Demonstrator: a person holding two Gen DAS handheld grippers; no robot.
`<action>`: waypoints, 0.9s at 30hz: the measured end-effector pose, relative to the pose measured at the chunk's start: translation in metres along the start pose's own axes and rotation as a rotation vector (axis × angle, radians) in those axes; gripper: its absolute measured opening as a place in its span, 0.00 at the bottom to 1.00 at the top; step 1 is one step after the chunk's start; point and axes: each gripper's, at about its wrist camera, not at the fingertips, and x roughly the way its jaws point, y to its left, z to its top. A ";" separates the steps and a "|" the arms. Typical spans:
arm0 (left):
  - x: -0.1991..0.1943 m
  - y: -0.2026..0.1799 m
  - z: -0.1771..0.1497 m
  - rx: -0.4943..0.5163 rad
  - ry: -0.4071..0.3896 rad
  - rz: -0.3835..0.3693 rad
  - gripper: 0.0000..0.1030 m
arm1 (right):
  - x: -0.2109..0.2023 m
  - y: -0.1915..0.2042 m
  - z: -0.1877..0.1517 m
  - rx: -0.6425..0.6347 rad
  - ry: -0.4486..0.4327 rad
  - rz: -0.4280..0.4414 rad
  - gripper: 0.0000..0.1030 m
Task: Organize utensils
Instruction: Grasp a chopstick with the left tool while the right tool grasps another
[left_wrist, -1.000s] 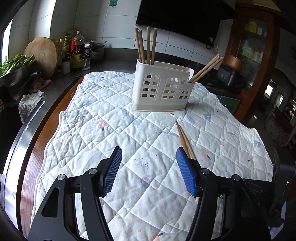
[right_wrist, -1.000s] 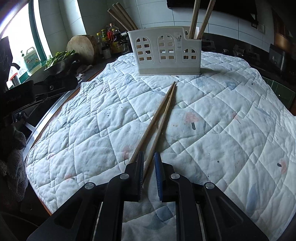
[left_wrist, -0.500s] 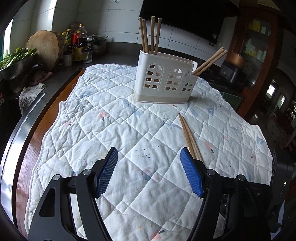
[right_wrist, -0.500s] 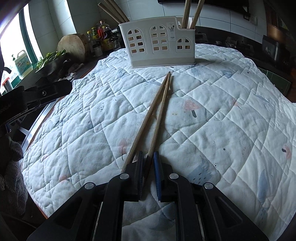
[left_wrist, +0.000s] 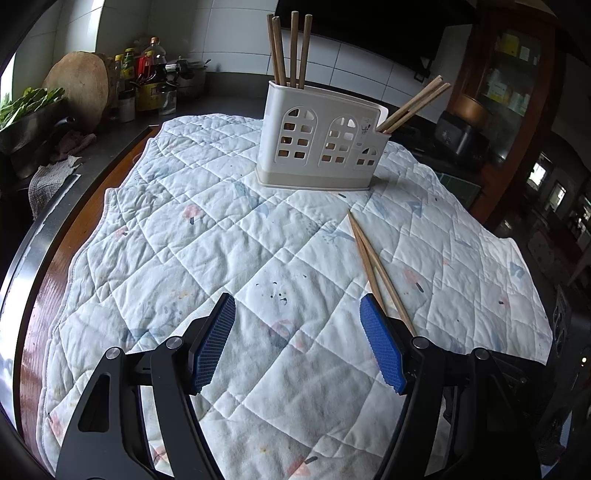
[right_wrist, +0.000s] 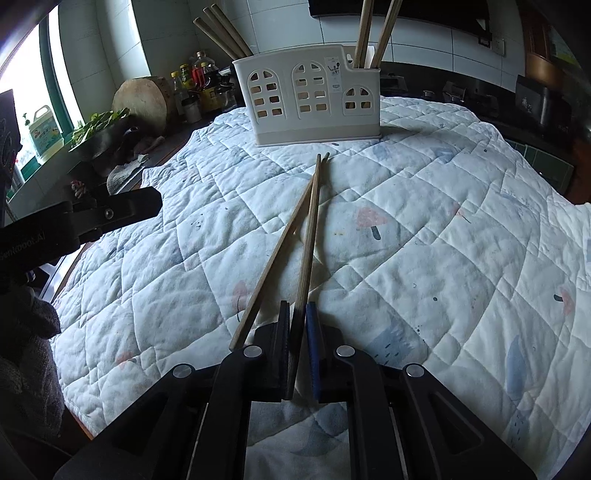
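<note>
Your right gripper pinches one chopstick lying on the quilted cloth before the white holder; its loose partner lies alongside. Your left gripper hovers spread, empty

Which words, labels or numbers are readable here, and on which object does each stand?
".AI" ends a print on the black body of the left tongs, right wrist view; its other letters are blurred.
Sticker on the white plastic utensil holder: too small.
Labels on the white detergent bottle and glass sauce bottles: blurred.
</note>
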 end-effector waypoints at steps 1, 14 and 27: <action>0.001 -0.001 -0.001 0.000 0.003 -0.004 0.68 | -0.002 -0.001 0.000 0.000 -0.007 0.001 0.08; 0.015 -0.033 -0.019 0.030 0.070 -0.092 0.66 | -0.052 -0.020 0.022 -0.033 -0.156 -0.008 0.07; 0.048 -0.072 -0.034 0.084 0.167 -0.158 0.28 | -0.099 -0.032 0.056 -0.078 -0.281 -0.011 0.07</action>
